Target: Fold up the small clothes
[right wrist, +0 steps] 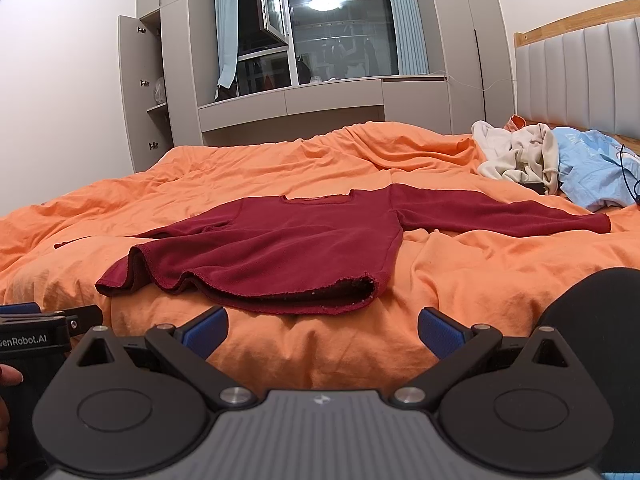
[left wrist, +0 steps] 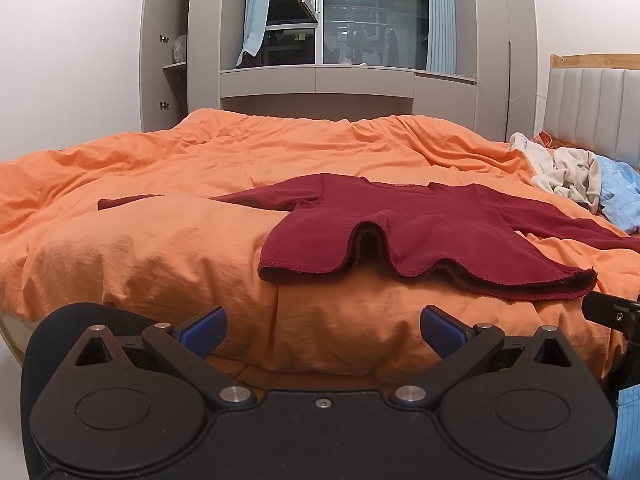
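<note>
A dark red long-sleeved top [left wrist: 432,236] [right wrist: 280,252] lies spread flat on the orange duvet [left wrist: 160,248] [right wrist: 480,280], hem toward me, neckline away, both sleeves stretched out sideways. Its hem is wavy and slightly lifted. My left gripper [left wrist: 322,330] is open in front of the bed's near edge, short of the hem, nothing between its blue pads [left wrist: 204,330]. My right gripper [right wrist: 322,330] is also open, just below the hem's right part, with nothing held. The left gripper's body [right wrist: 40,332] shows at the right wrist view's left edge.
A pile of cream clothes [left wrist: 568,172] [right wrist: 520,152] and a light blue garment [left wrist: 620,196] [right wrist: 596,168] lie at the far right by the padded headboard [right wrist: 580,76]. Beyond the bed stand grey cabinets [left wrist: 168,44] with an open door, and a window [left wrist: 376,16].
</note>
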Action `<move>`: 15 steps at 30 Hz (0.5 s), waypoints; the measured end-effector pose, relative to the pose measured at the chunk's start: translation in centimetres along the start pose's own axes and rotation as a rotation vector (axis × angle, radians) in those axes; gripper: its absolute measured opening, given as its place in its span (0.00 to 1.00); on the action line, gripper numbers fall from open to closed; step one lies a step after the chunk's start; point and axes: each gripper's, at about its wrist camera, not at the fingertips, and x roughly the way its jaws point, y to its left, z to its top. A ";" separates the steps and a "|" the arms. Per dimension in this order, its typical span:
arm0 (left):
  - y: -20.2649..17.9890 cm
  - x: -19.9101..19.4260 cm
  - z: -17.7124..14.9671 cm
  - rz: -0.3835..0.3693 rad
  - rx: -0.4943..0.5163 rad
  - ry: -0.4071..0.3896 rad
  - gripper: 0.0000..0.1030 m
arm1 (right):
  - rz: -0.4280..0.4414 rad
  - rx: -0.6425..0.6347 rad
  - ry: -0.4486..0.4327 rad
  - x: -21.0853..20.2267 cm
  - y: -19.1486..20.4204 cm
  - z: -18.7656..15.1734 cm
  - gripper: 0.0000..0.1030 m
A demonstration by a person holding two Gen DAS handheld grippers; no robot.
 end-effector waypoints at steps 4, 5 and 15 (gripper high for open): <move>0.0 0.0 -0.1 0.002 -0.002 -0.001 1.00 | -0.001 0.001 0.000 0.0 0.1 -0.1 1.00; 0.0 0.0 -0.1 0.002 -0.002 -0.001 1.00 | -0.001 0.001 0.000 0.0 0.1 -0.1 1.00; 0.2 -0.1 0.0 0.004 -0.003 -0.003 1.00 | 0.000 0.001 0.000 0.0 0.1 -0.1 1.00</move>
